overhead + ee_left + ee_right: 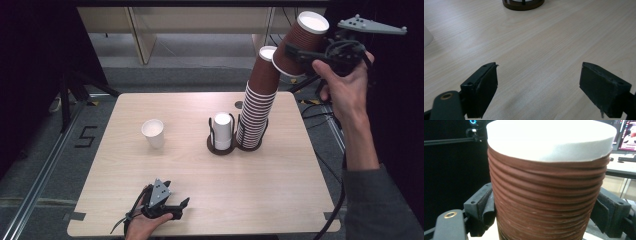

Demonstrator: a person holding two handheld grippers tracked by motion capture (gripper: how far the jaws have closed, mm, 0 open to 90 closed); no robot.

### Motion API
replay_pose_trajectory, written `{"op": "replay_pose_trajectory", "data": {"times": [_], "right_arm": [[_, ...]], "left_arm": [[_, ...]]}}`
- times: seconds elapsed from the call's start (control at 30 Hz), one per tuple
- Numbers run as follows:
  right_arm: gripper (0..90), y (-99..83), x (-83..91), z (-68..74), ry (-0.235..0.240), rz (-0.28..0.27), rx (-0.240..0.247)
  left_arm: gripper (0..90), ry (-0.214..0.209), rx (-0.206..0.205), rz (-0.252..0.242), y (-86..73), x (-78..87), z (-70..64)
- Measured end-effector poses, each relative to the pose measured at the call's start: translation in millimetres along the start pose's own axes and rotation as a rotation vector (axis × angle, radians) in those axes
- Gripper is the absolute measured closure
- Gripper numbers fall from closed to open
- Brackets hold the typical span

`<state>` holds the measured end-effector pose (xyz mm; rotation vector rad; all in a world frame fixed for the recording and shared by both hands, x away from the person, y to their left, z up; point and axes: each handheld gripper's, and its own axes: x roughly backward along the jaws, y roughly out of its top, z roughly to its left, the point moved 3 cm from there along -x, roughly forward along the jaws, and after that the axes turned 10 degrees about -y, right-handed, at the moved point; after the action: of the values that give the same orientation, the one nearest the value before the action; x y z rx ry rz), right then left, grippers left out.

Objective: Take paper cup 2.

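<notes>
In the high view, a white cup (153,132) is seen left of centre on the table (280,200). At the lower left, the left gripper (175,209) is rested on the tabletop, its jaws spread wide with nothing between them. Mid-frame, a short white stack (222,130) is seated in a dark holder (214,145), just beside the tall brown stack (260,105). At the upper right, a brown cup (301,42) is clamped upside down by the right gripper (300,52), above the stack's top.
</notes>
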<state>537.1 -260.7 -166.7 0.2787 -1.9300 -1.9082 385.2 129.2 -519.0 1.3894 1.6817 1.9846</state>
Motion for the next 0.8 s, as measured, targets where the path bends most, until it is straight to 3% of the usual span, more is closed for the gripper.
{"op": "replay_pose_trajectory", "data": {"times": [0.2,0.37,0.47,0.5,0.63,0.73,0.8], "right_arm": [[17.3,-13.7,29.7,-7.1,-0.008,0.009,0.036],[17.3,-38.6,48.8,-1.5,0.001,0.047,0.056],[17.3,-71.2,58.4,10.0,0.039,0.078,0.081],[17.3,-71.2,58.4,10.0,0.039,0.078,0.081],[17.3,-103.0,60.7,26.1,0.094,0.101,0.055],[17.3,-126.1,57.2,37.3,0.119,0.106,0.074],[17.3,-140.7,54.5,45.0,0.148,0.135,0.052]], "left_arm": [[14.6,-0.005,-0.005,0.004,0.3,-1.0,-1.3],[14.6,-0.017,-0.002,-0.022,2.0,-1.7,-3.1],[14.6,-0.028,-0.008,-0.039,3.6,-1.3,-4.5],[14.6,-0.028,-0.008,-0.039,3.6,-1.3,-4.5],[14.6,-0.040,-0.014,-0.058,5.1,-1.6,-6.4],[14.6,-0.047,-0.016,-0.070,5.8,-1.9,-7.4],[14.6,-0.049,-0.017,-0.073,6.1,-1.6,-7.8]]}}
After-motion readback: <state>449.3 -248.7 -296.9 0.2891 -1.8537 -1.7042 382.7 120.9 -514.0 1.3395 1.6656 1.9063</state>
